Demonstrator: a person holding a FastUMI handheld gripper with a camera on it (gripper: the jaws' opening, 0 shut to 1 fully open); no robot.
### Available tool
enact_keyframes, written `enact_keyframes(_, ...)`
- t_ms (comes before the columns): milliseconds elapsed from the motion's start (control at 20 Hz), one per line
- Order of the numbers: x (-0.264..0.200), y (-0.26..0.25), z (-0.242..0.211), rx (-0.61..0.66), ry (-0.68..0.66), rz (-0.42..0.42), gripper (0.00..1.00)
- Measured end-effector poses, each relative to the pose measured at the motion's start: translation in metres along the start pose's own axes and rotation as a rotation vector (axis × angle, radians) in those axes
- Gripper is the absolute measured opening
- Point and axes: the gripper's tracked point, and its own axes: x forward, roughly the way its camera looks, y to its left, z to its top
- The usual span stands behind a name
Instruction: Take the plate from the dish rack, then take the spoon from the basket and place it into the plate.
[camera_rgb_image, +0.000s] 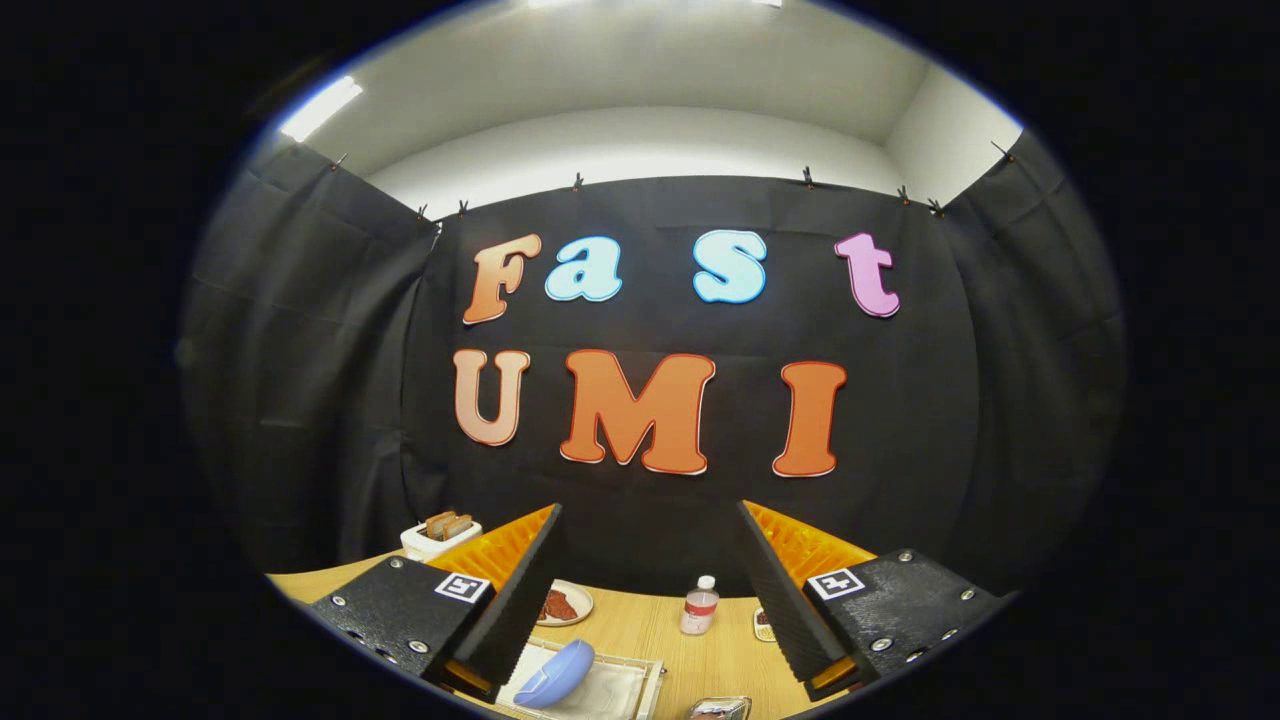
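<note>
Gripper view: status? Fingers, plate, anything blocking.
Gripper open, held high over the table, fingers empty. Blue plate tilted in the dish rack, below between the fingers, untouched. Small bottle stands beyond the rack, not in the way.

— What sort of place does the camera show?

— A staged recording booth in a lab or studio, not a real home. Black cloth (300, 400) hangs as walls on three sides, pinned along its top edge with small clips (808, 178).

— And above the cloth?

— A plain white wall (640, 140) and a strip light (320, 108) on the ceiling.

— Anything homely?

— A wooden table (640, 625) set with kitchen props: a small bottle (700, 606), a plate of food (565, 604) and a white tray (620, 690).
</note>
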Motion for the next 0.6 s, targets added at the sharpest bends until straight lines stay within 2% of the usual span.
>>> enact_keyframes(300,0.009,0.015,-0.052,0.046,0.163,0.020,0.99)
enact_keyframes(600,0.016,0.038,-0.122,0.140,0.410,0.048,1.00)
